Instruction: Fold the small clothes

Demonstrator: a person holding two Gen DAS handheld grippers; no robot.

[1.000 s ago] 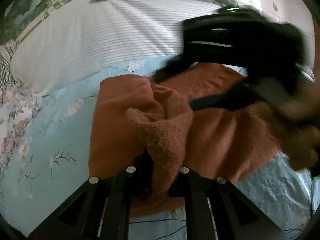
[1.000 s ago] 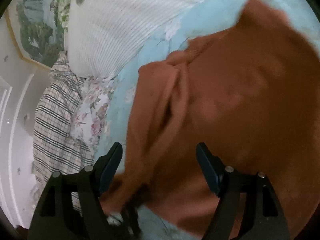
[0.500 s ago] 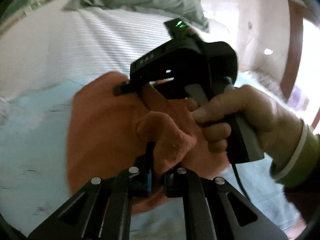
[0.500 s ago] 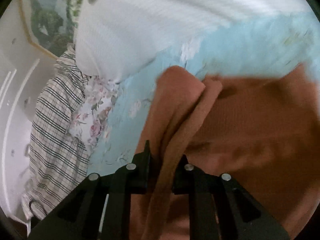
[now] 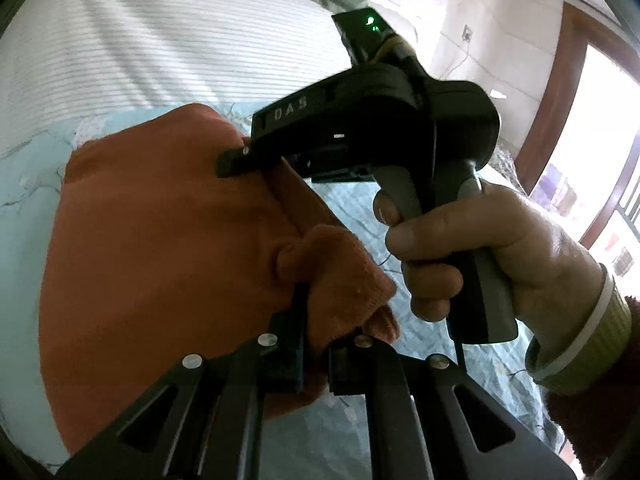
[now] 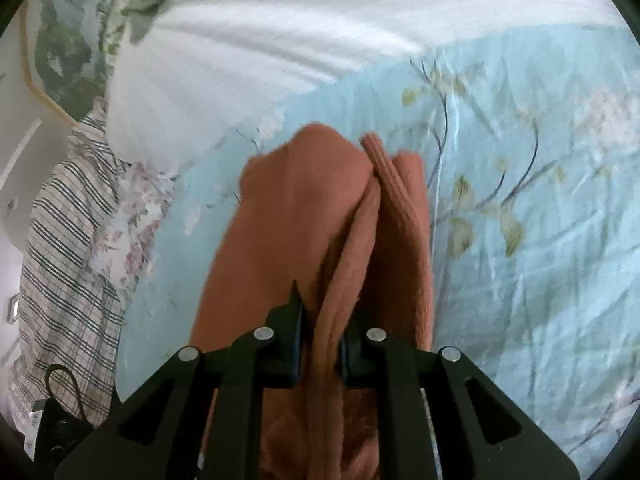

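Observation:
A rust-orange knit garment [image 5: 160,240] hangs lifted above the light-blue floral bedsheet [image 5: 32,184]. My left gripper [image 5: 316,340] is shut on a bunched edge of it at the bottom of the left wrist view. The right gripper's body [image 5: 380,128], held in a hand, pinches the garment's far edge in that view. In the right wrist view my right gripper [image 6: 320,332] is shut on a folded strip of the same garment [image 6: 304,208], which drapes forward over the sheet [image 6: 520,240].
A white striped pillow [image 5: 180,48] lies behind the garment, also in the right wrist view [image 6: 300,32]. A plaid cloth [image 6: 68,240] and a floral cloth [image 6: 132,216] lie at the left. A wooden door frame [image 5: 560,92] stands at the right.
The right gripper closed on the garment's edge. Both grippers have lifted the garment off the sheet and brought its edges closer together, so it now hangs narrower.

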